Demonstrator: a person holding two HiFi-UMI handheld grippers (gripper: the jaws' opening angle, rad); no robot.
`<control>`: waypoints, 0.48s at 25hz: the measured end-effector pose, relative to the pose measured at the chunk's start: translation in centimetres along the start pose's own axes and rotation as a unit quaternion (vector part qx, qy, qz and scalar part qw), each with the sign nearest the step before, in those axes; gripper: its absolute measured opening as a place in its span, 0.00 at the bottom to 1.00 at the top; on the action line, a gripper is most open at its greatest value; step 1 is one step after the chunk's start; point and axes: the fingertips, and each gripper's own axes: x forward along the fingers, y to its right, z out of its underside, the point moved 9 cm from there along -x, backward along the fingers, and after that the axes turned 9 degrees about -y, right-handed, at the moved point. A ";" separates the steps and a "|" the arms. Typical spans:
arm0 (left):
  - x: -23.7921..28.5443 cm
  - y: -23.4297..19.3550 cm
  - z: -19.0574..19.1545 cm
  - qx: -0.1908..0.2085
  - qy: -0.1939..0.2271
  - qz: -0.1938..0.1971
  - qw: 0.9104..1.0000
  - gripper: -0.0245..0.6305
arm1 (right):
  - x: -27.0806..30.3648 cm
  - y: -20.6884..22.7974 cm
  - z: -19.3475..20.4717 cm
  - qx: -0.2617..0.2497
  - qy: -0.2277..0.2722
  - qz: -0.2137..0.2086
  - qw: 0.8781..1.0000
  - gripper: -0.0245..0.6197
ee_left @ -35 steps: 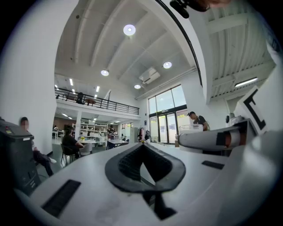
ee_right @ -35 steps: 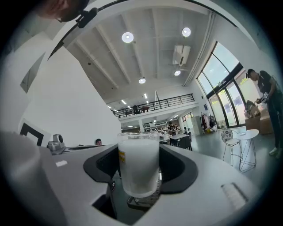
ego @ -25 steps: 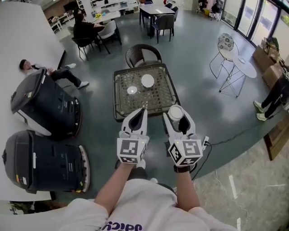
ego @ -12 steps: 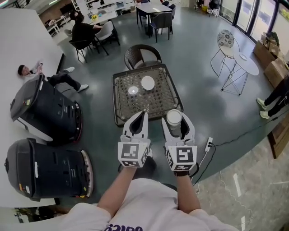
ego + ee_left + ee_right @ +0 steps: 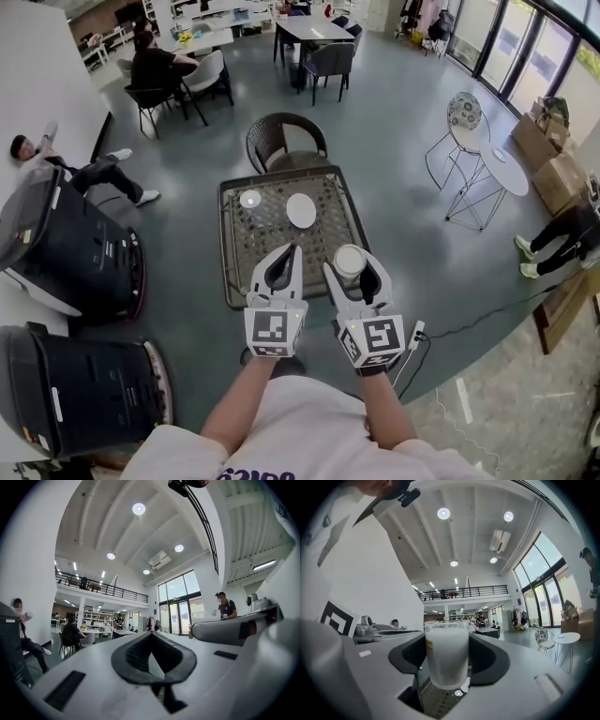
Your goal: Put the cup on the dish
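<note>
One cup (image 5: 350,262) is what you're carrying, frosted and upright, and the jaws of your right gripper (image 5: 354,277) are clamping its sides above the near edge of the table (image 5: 272,234), with the white dish (image 5: 301,210) lying further out and a bit left. I'd say you're best off holding it level while gliding over the dish's middle, then lowering straight down before letting go. Your left gripper (image 5: 292,255) is sitting pinched shut and empty alongside.

Frosted cup (image 5: 446,656) upright in right hand-held gripper (image 5: 352,270); white dish (image 5: 301,210) on table (image 5: 231,246).
</note>
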 end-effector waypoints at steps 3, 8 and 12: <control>3.0 -3.8 -0.2 -0.024 0.003 -0.006 1.000 0.04 | 4.5 0.8 -0.9 -0.008 0.009 -0.006 1.000 0.44; 6.9 -8.2 0.7 -0.047 -0.012 -0.021 0.999 0.04 | 10.4 1.6 -0.9 -0.019 -0.009 -0.027 0.999 0.44; 10.3 -9.4 2.0 -0.055 -0.030 -0.025 0.998 0.04 | 14.3 3.5 0.5 -0.008 -0.030 -0.040 0.999 0.44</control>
